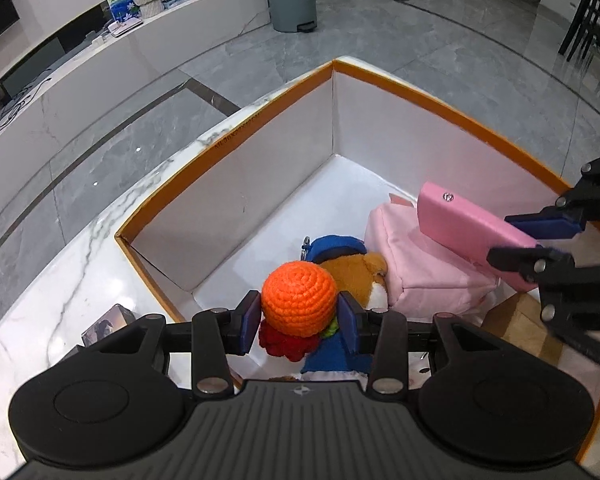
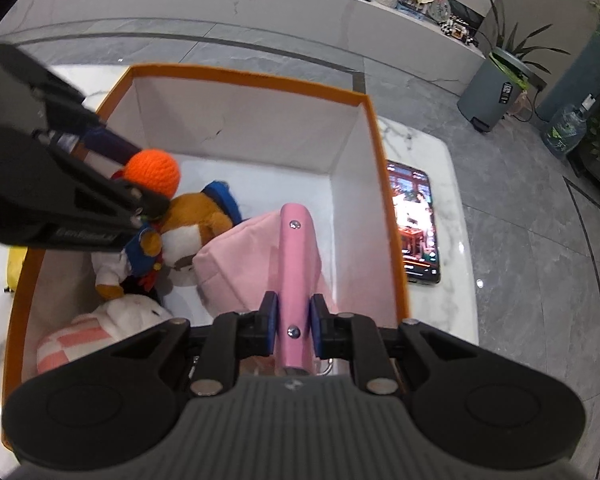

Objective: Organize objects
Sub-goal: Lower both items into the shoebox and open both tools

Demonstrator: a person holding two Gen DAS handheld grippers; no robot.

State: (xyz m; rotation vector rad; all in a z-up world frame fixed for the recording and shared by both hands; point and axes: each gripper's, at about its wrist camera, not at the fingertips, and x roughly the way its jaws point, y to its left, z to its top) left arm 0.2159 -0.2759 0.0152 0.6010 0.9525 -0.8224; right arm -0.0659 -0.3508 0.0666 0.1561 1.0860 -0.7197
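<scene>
Box (image 1: 228, 160), orange-rimmed, white inside, standing open on marble worktop (image 1: 40, 280); far corner close to worktop's far edge.

Left gripper (image 1: 299, 316): jaws clenched on crocheted orange ball (image 1: 299, 298), red and green yarn hanging beneath. Held above box's near-left part, directly over plush bear (image 2: 198, 216) in blue cap, not touching box floor.

Right gripper (image 2: 293, 322): jaws clenched on pink flat case (image 2: 296, 264), two small screws on its edge. Long axis running straight forward from jaws, pointing toward box's far wall; far end over pink pouch (image 2: 236, 268), contact not determinable. Held along box's right wall.

Contents already in box: plush bear, pink pouch, white plush with pink checks (image 2: 96, 336) at near-left corner.

Relation governing release, as a judgement: both held items already inside box rim, open floor lying ahead toward far wall; each jaw pair needing only to lower and let go. Neither hand clearly nearer.

Outside box: phone (image 2: 414, 226) with lit screen, flat on worktop just beside right wall; small dark card (image 1: 108, 322) beyond left wall.

Writing: faint print on box's outer left rim, unreadable; embossed lettering on left gripper's arm, unreadable.
</scene>
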